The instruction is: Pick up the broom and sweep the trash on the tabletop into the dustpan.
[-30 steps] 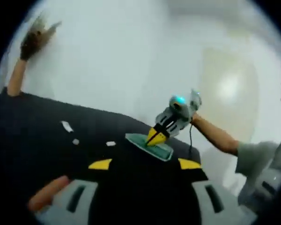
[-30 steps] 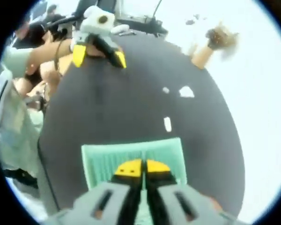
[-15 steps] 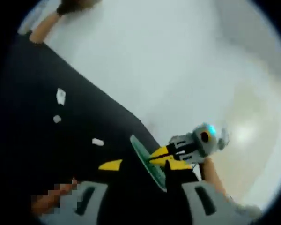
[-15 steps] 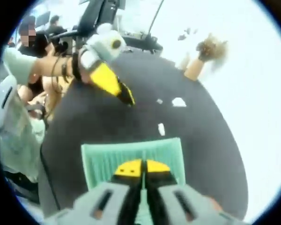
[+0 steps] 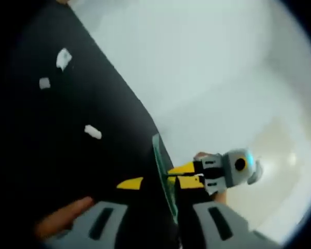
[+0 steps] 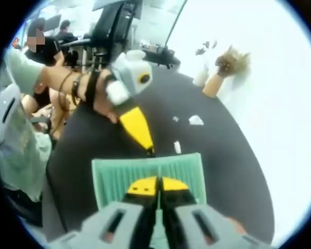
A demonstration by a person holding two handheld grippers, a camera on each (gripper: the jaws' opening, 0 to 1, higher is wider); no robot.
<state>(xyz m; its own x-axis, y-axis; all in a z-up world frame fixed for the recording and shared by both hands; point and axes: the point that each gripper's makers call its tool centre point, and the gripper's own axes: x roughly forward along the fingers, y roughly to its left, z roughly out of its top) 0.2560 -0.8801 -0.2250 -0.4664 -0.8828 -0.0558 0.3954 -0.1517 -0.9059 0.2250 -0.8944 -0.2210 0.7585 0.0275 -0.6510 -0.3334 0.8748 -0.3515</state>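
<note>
While the right tool (image 6: 156,188) is gripping the ribbed green dustpan (image 6: 145,174) with jaws together on it, the left tool (image 6: 140,132), jaws looking closed, is pointing at the dustpan's far edge. White scraps (image 6: 196,120) are lying on the black surface (image 6: 233,155) beyond, and the broom (image 6: 223,70) is sitting at the surface's far edge.

No words, numbers or brand marks come through anywhere here; both views are too soft and blurred to read a thing.
</note>
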